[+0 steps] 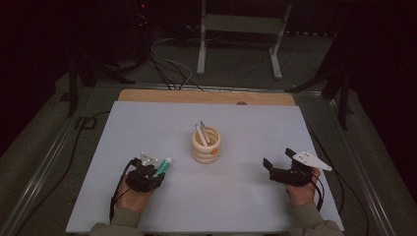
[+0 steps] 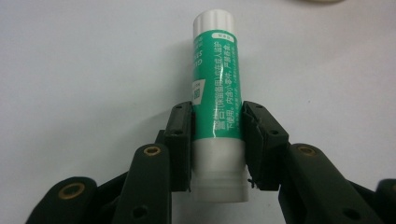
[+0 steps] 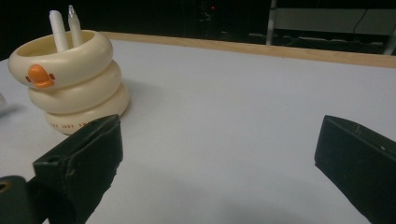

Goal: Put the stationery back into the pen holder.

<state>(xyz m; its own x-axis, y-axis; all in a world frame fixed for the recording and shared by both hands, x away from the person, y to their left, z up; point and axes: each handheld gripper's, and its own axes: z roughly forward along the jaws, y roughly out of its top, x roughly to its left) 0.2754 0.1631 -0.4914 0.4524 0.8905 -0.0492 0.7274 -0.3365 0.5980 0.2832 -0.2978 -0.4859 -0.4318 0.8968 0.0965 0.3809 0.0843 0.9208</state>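
On the white table (image 1: 236, 196), near its front left: left gripper (image 1: 156, 175) clamped on a green-and-white glue stick (image 2: 217, 93), pads pressing both sides of the tube at its lower half, cap end pointing away toward the cream ringed pen holder (image 1: 206, 145). Lying flat on the tabletop, touching it. Inside the holder, two white pens (image 3: 63, 28), tips up. Farther right, well apart from the holder: right gripper (image 1: 276, 161), jaws spread wide, nothing between them, held low over bare table.
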